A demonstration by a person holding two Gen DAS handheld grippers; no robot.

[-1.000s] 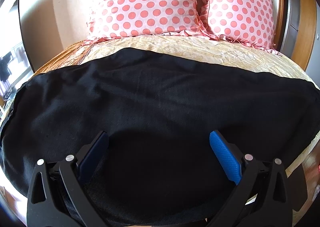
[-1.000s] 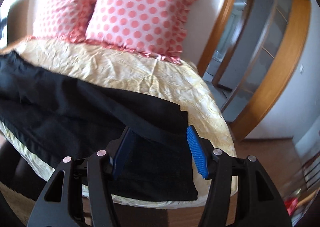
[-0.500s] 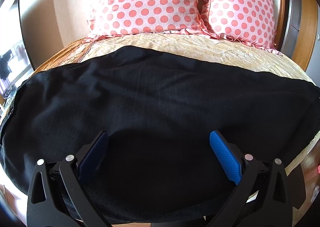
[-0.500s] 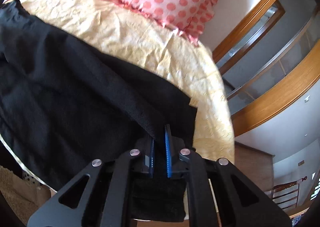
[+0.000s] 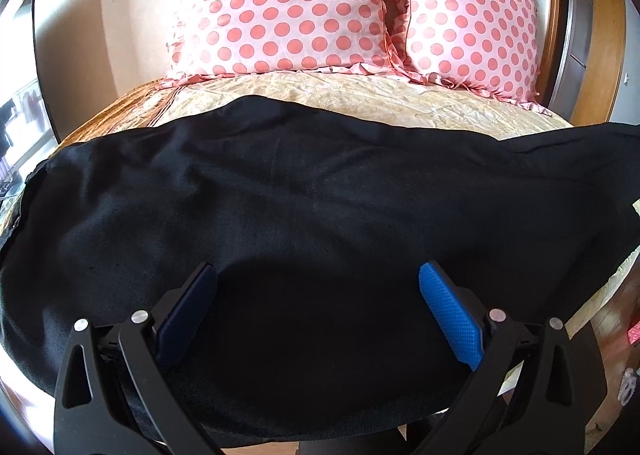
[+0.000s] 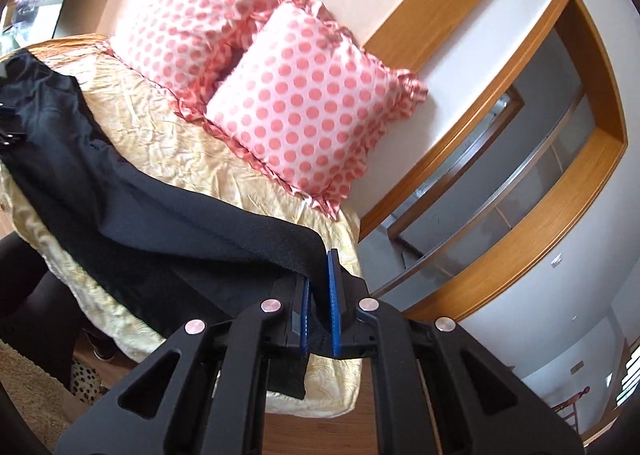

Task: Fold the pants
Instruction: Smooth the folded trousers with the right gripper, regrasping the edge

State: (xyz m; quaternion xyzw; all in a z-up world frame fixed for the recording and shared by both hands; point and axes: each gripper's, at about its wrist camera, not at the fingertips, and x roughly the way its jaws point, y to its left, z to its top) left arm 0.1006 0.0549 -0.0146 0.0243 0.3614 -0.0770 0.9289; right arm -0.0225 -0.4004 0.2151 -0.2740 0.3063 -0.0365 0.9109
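Black pants spread across a bed, one end pinched and raised.

The bed (image 5: pixel 360 99), in a cream quilted cover, carries the black pants (image 5: pixel 320 195) lying crosswise below two pink dotted pillows (image 5: pixel 280 7). The left tongs (image 5: pixel 318 275) hover spread wide over the near edge of the cloth, gripping nothing. The right tongs (image 6: pixel 319 267) are pressed together on the pants' end (image 6: pixel 280 243), lifted off the cover.
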